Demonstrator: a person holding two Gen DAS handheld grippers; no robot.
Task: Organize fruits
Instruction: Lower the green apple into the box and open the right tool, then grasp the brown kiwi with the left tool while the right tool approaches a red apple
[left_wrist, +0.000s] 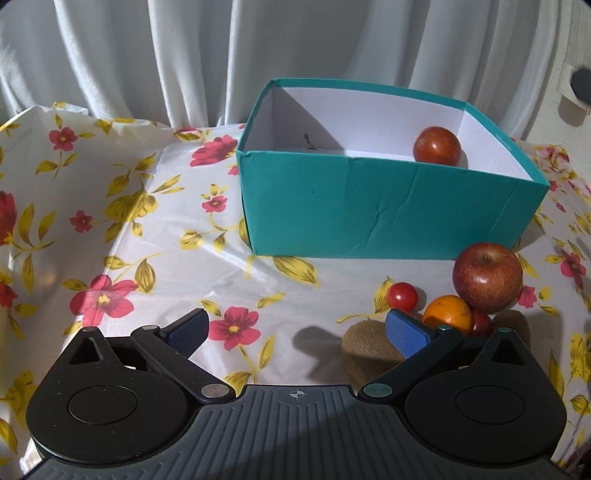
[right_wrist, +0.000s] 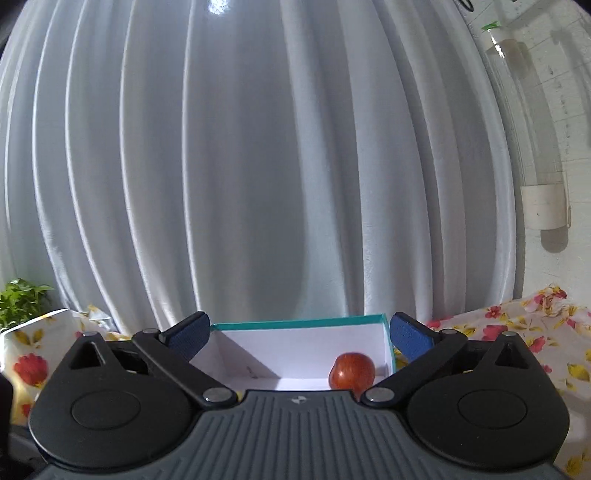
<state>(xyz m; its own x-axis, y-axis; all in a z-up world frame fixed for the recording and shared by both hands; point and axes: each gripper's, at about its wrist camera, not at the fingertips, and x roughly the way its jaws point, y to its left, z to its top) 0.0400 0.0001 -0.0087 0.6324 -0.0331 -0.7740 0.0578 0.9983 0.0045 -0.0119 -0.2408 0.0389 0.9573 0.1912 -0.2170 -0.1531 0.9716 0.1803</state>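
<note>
my right gripper (right_wrist: 297, 334) hangs wide open and empty above the near edge of the teal box (right_wrist: 299, 325), looking down at the one apple in the box (right_wrist: 352, 371), which sits on the white floor toward the right wall. my left gripper (left_wrist: 295, 330) is also spread open with nothing between its pads, tilted down over the table (left_wrist: 155, 251) just in front of the loose fruit. that pile lies outside the box, by its near right corner: a big red apple (left_wrist: 487, 277), an orange (left_wrist: 448, 314) leaning against it, a small red tomato (left_wrist: 402, 295) and a brown kiwi (left_wrist: 369, 350) right beside my left gripper's right pad. the kiwi looks like the next pick. i'd shift right until it sits centred between the pads, come down low, and close gently since it's soft. i'd watch the orange: a nudge could roll it and the apple away.
</note>
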